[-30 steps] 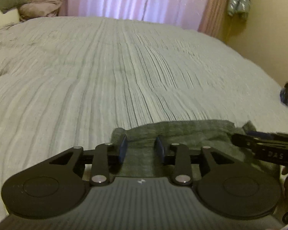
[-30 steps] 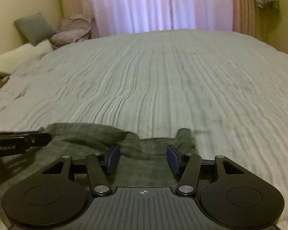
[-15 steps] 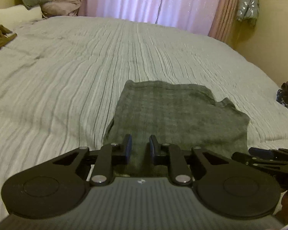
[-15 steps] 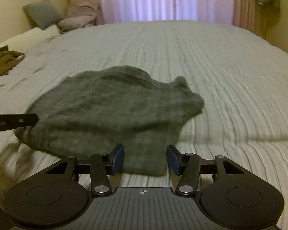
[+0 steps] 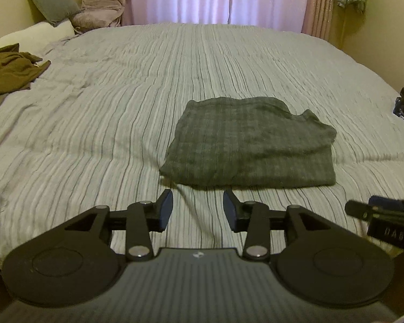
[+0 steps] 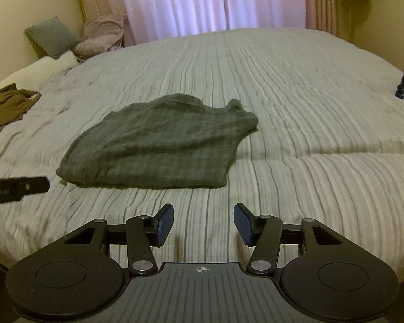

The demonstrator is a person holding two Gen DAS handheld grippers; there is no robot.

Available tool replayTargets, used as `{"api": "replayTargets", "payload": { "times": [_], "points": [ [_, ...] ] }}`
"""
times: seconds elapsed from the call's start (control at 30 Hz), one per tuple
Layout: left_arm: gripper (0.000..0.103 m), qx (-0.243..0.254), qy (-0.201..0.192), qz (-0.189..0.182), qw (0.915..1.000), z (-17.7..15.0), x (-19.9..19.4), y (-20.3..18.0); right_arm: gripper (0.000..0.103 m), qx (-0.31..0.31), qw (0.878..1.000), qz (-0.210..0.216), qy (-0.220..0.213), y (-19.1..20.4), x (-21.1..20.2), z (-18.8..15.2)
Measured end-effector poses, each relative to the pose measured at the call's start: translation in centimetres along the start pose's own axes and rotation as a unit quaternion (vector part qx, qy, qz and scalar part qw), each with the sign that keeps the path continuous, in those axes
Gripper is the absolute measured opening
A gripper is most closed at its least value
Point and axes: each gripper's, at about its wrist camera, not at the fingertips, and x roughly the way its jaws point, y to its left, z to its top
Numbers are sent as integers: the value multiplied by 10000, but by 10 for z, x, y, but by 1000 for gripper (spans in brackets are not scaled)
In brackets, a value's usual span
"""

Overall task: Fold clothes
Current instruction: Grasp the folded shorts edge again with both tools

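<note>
Left wrist view: the left gripper [image 5: 197,210] is hovering released over the striped bedspread [image 5: 94,123], its jaws having just been opening with nothing between them. The folded grey garment [image 5: 251,142] is lying flat just ahead of the fingertips and slightly to their right, apart from them. The right gripper [image 5: 363,210] is poking in at the right edge, beside this claw. A brown garment [image 5: 10,72] is lying crumpled far ahead to the left, and pillows [image 5: 54,2] are leaning beyond it.

Right wrist view: the right gripper [image 6: 203,222] is also hanging released and empty above the bedspread [image 6: 309,107]. The grey garment [image 6: 159,145] is lying ahead and to its left, not touching. The left gripper [image 6: 45,183] is showing at the left edge.
</note>
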Motion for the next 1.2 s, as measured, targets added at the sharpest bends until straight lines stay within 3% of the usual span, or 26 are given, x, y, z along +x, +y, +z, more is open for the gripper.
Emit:
{"api": "replayTargets", "payload": {
  "times": [0.3, 0.5, 0.63, 0.73, 0.83, 0.97, 1.2],
  "points": [
    [42, 2, -187, -178, 9997, -7, -19, 1, 54, 43, 9999, -17, -104, -2, -16, -5],
    [44, -530, -221, -769, 9954, -14, -2, 39, 54, 617, 9974, 366, 86, -29, -5, -17],
    [50, -1242, -210, -1361, 9827, 10, 34, 85, 54, 1421, 9846, 1010, 101, -61, 6, -15],
    [51, -1440, -56, -1733, 9743, 35, 74, 108, 83, 2196, 9641, 1490, -1, -86, 17, -4],
    [53, -1470, 189, -1991, 9687, 54, 117, 118, 83, 2660, 9478, 1756, -15, -104, 35, 11],
    [53, -1651, 613, -2234, 9587, 64, 166, 123, 83, 2841, 9424, 1764, 115, -114, 65, 33],
    [50, -2088, 1052, -3028, 9239, 61, 212, 125, 82, 3213, 9210, 2155, 454, -135, 118, 59]
  ]
}}
